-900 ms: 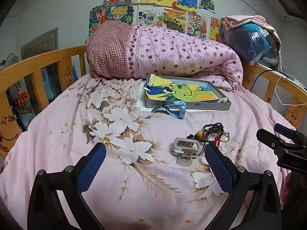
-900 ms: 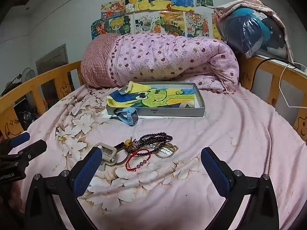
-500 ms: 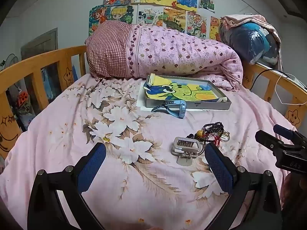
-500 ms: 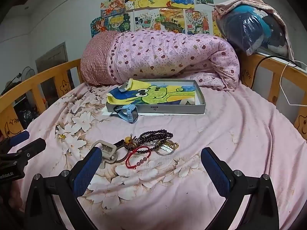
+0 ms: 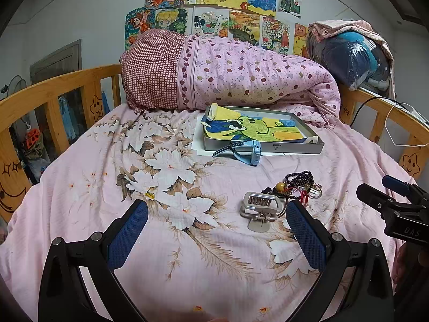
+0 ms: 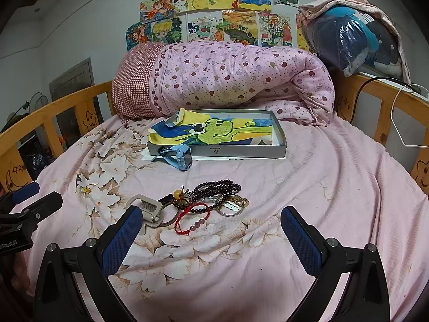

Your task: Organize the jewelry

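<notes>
A heap of jewelry lies on the pink flowered bedspread: dark bead bracelets, a red cord bracelet, a clear ring-shaped piece and a metal hair clip. The heap also shows in the left wrist view, with the clip. A blue watch lies before a grey tray lined with a frog drawing. My right gripper is open and empty just short of the heap. My left gripper is open and empty, left of the clip.
A rolled pink quilt lies behind the tray. Wooden bed rails run along both sides. A bagged bundle sits at the back right. A cable and a white hanger hang on the right rail.
My right gripper has moved forward toward the jewelry heap, which now sits closer and lower in its view. My left gripper has barely moved.
</notes>
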The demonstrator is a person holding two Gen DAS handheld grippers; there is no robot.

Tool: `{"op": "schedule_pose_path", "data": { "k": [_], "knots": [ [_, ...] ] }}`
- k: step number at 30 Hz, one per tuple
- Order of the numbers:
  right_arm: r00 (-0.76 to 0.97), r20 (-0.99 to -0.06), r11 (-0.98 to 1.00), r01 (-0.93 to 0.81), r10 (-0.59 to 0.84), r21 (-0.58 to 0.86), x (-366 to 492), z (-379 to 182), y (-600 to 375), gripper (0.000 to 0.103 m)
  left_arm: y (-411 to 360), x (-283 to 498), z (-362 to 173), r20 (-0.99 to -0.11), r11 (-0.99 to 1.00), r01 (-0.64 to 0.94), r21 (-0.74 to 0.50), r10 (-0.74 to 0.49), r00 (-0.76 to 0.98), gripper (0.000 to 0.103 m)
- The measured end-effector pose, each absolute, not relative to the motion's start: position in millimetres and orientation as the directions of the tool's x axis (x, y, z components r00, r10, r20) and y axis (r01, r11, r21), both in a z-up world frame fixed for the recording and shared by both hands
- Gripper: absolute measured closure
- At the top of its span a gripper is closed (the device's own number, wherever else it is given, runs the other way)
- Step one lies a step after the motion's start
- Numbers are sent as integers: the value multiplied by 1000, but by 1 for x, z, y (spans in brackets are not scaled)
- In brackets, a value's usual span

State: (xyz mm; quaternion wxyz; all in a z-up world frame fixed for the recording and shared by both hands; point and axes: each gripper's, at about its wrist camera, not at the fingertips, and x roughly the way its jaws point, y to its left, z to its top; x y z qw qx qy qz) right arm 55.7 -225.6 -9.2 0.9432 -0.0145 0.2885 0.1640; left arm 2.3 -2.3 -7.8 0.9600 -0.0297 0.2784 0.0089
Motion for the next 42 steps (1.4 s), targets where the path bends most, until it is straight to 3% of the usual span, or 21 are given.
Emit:
{"op": "schedule_pose_path", "data": {
  "k": [42],
  "knots": [
    [776, -552, 945, -319, 305, 74, 57, -10, -228, 0, 1, 1, -4, -537, 998, -37, -56, 1, 844, 2]
  ]
}}
